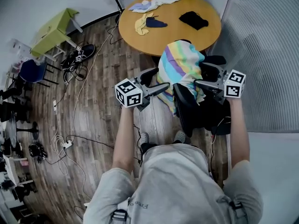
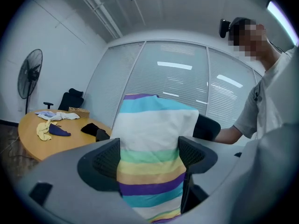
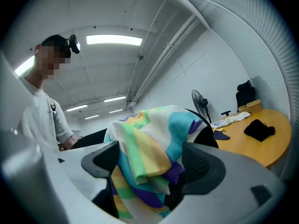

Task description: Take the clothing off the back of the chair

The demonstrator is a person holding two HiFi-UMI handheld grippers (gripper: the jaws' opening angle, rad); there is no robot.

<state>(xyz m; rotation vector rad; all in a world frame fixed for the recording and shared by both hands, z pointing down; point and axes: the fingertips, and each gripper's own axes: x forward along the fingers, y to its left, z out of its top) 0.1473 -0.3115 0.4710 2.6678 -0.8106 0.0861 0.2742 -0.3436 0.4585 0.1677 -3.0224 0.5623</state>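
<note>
Beside the round table, a striped shirt hangs down the chair back, between the wide-open jaws of left gripper and right gripper, not pinched.

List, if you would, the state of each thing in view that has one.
Striped garment: draped over the chair back.
Left gripper: open, garment between its jaws, ungripped.
Right gripper: open, garment between its jaws, ungripped.
Small clothes: loose on the round table.

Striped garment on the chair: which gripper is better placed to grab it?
Probably right. A bunched fold of the striped garment hangs between the open jaws of the right gripper, easy to pinch; the left gripper, also open, faces a flat panel.
</note>
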